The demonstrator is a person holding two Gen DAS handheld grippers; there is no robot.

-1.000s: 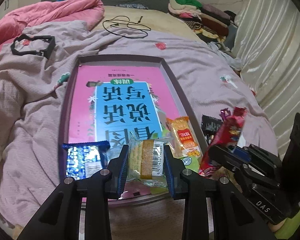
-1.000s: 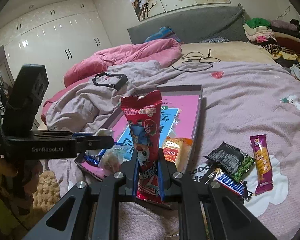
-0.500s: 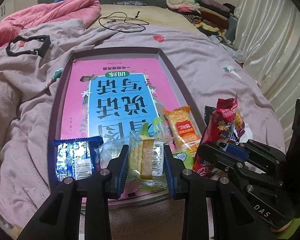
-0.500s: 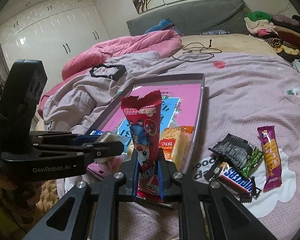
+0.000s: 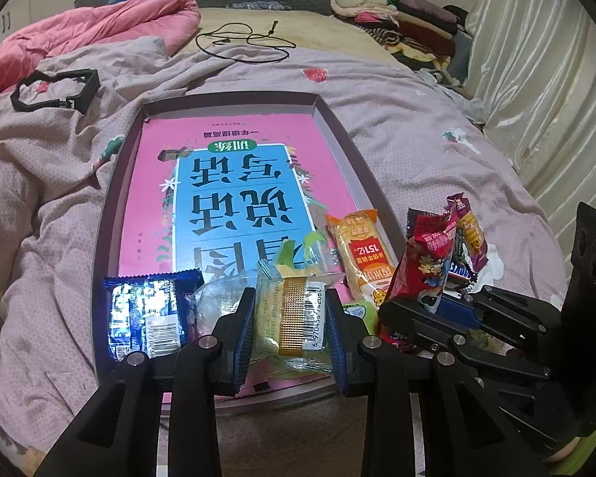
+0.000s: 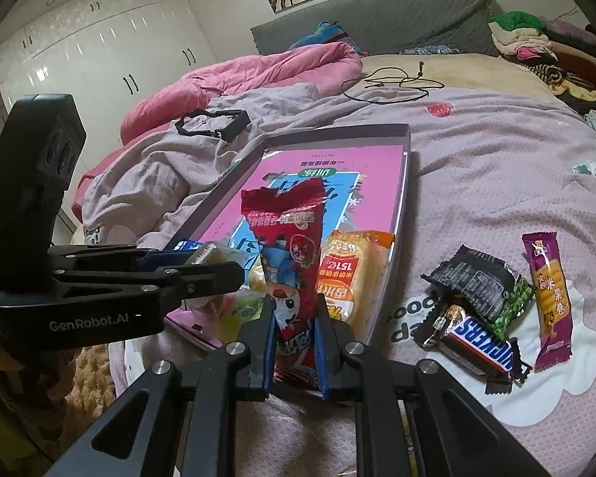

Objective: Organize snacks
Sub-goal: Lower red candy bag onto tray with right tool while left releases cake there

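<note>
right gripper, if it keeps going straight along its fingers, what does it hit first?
Probably the orange snack pack lying in the tray, just beyond the red snack packet that the right gripper is shut on. Depth is unclear; the packet's top could touch the tray floor first.

Glossy crinkled red foil snack packet point(image 6: 294, 262); clear shiny plastic-wrapped yellow cake point(image 5: 290, 310); glossy blue foil wafer pack point(image 5: 147, 314); matt mauve cardboard tray point(image 5: 361, 167); soft textured lilac cloth bedsheet point(image 6: 496, 167); matt black plastic left gripper point(image 5: 290, 334).

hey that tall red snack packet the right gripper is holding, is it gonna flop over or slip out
The red snack packet probably stays upright: it stands tall above the right hand-held gripper without drooping. Its wrapper looks glossy, so it may slide if the grip loosens. It seems puffy, so likely light.
</note>
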